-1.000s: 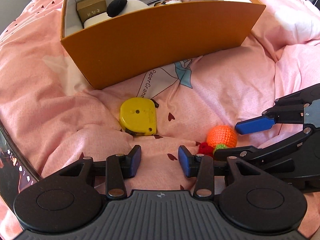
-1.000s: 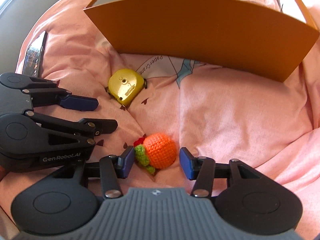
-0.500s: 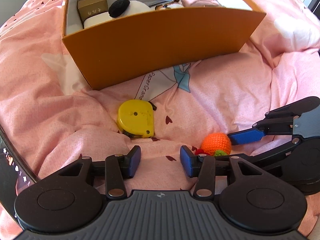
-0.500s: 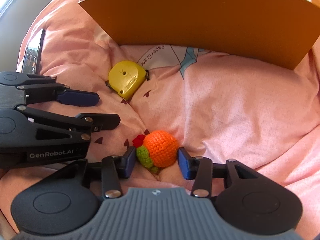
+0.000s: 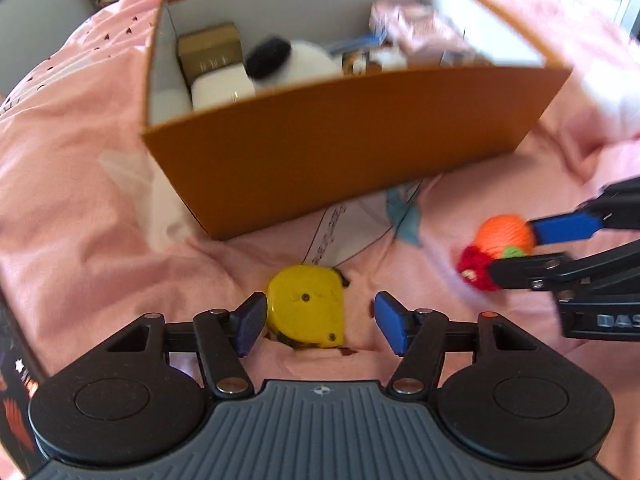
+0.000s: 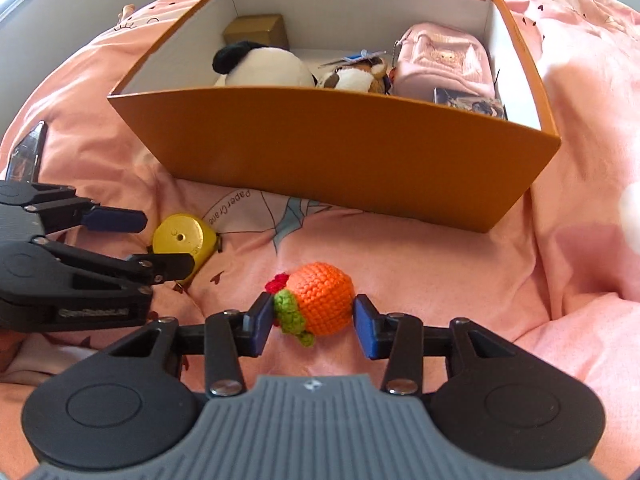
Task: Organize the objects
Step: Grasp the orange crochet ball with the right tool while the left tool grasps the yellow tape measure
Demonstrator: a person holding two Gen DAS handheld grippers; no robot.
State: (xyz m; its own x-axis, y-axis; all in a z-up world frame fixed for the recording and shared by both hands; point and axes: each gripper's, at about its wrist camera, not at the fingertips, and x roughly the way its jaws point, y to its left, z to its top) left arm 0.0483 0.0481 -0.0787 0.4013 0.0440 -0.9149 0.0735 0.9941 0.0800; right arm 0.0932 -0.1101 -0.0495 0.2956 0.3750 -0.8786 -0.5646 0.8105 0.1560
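Orange crochet ball: my right gripper (image 6: 313, 317) has it pinched between both pads, lifted off the pink bedding (image 6: 460, 264); the ball (image 6: 322, 298) sits dead centre of the tongs, green and red tuft toward the left pad.
Yellow tape measure: it lies on the bedding just ahead of my left gripper (image 5: 320, 324), between the fingertips but nearer the left pad; in the right wrist view it (image 6: 182, 240) is at ten o'clock from the ball.
Left tongs: jaws opening, wide now, nothing clamped; the pads straddle the tape measure (image 5: 306, 306) without pressing it.
Tape axis: its long side seems to run roughly along the fingers, so I judge the flat faces are not yet square to the pads.
Orange cardboard box: at twelve o'clock from both grippers, its near wall (image 6: 340, 152) between me and the plush toys inside.
Nearer hand: left for the tape, right for the ball.
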